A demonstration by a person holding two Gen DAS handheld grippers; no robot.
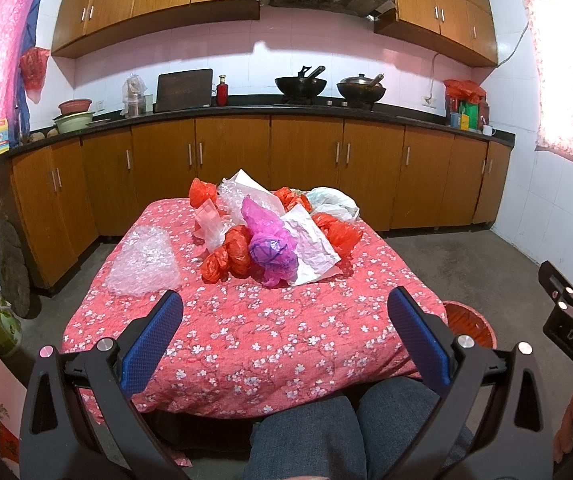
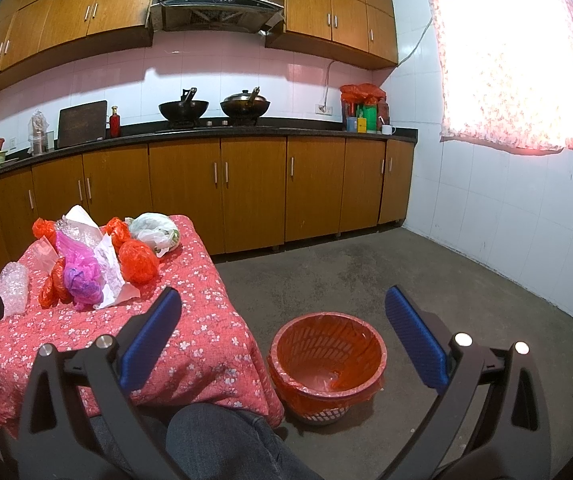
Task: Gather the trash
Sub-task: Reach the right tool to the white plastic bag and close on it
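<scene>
Denim-clad knees are seen closest to both cameras, under the near edge of the worktop, which is covered by a red floral cloth. Trash is heaped at the worktop's far middle: a crumpled white paper sheet, a pink-purple plastic bag, several red plastic bags and a white bag at the far right. A bubble-wrap piece is laid apart at the left. On the floor just beside the worktop's right side, a red-lined waste basket is stood. The left tool and right tool are both held wide apart, gripping nothing.
</scene>
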